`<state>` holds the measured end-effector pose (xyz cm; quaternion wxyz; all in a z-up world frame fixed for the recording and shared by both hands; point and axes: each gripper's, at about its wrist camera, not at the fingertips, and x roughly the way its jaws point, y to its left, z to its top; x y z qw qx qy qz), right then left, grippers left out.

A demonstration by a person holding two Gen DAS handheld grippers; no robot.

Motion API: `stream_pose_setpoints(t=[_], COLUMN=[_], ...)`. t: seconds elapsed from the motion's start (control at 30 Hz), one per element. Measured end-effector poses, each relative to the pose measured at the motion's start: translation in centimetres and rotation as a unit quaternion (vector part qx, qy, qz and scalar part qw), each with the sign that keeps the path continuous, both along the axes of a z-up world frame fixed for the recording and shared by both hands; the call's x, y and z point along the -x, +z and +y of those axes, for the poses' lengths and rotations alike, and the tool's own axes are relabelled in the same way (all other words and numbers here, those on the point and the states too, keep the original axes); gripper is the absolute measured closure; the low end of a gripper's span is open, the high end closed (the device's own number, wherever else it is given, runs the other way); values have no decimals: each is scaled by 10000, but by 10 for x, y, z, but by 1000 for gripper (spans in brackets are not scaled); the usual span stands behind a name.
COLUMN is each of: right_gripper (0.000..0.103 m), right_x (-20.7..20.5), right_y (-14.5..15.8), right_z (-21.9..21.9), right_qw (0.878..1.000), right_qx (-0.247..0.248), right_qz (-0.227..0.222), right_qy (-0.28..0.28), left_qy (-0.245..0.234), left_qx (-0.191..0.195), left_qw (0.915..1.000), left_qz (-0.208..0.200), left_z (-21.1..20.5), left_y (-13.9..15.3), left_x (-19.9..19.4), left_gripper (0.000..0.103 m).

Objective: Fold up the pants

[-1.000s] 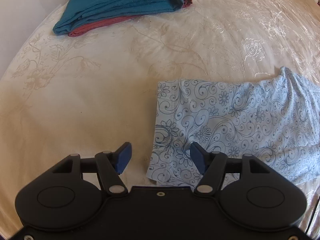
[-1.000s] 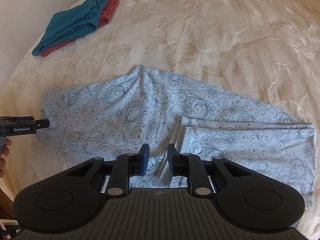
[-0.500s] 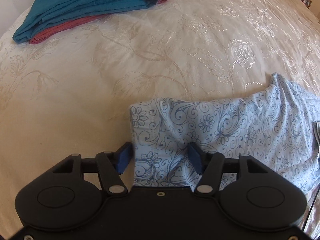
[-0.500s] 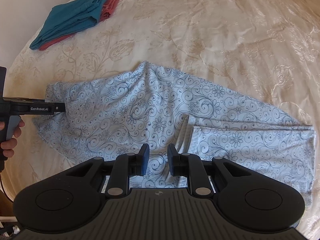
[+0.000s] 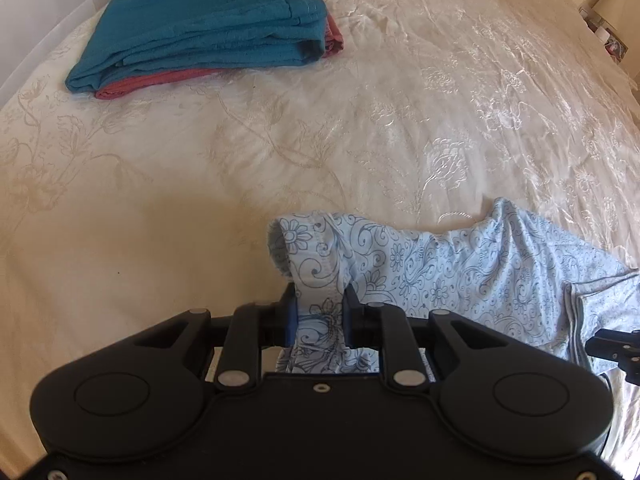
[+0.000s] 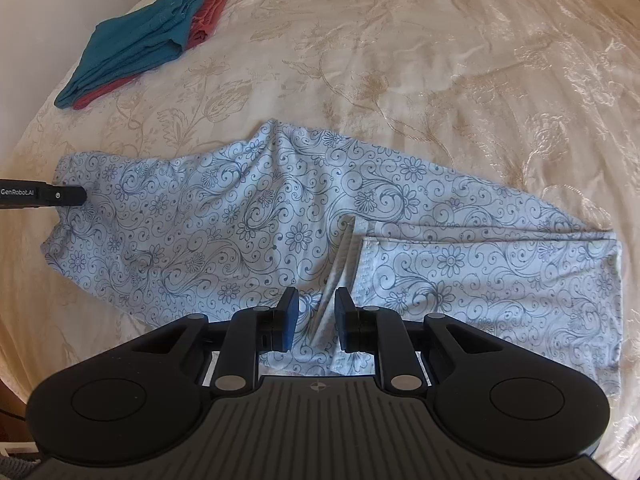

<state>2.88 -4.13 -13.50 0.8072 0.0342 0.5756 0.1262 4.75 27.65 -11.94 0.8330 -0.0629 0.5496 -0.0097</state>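
Observation:
Light blue pants (image 6: 248, 216) with a dark floral print lie across the cream bedspread, one leg end folded back over the middle. My left gripper (image 5: 319, 314) is shut on the left end of the pants (image 5: 432, 276), with cloth bunched up between its pads. It also shows at the left edge of the right wrist view (image 6: 76, 195). My right gripper (image 6: 316, 314) is nearly closed around a raised fold at the near edge of the pants. Its tip shows at the right edge of the left wrist view (image 5: 600, 340).
A folded stack of teal pants (image 5: 208, 28) on red pants (image 5: 160, 80) lies at the far left of the bed, also in the right wrist view (image 6: 136, 48). The embroidered bedspread (image 5: 440, 100) stretches beyond. Small items stand on furniture at the far right (image 5: 608, 36).
My left gripper moved in over the left end of the pants and closed on it, lifting the edge. My right gripper has kept its narrow gap around the fold.

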Motion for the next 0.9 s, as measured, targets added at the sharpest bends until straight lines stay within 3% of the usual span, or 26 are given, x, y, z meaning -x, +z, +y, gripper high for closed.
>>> stream_pose_setpoints(t=[0.23, 0.43, 0.63, 0.9], right_gripper=[84, 84, 84, 84], right_x=[4, 6, 9, 14], right_y=[0, 0, 1, -6], right_z=[-28, -68, -115, -173], right_qw=[9997, 9990, 9986, 9983], right_qx=[-213, -409, -421, -335], right_qz=[-59, -103, -142, -52], right_qy=[-73, -143, -285, -477], left_qy=[63, -151, -465, -1183], left_qx=[287, 385, 538, 284], left_qw=[9992, 9978, 9965, 9924], left_qz=[-257, -519, -436, -200], left_z=[-41, -118, -214, -333], left_y=[58, 88, 74, 35], left_x=[1, -3, -12, -12], left_gripper=[76, 76, 79, 80])
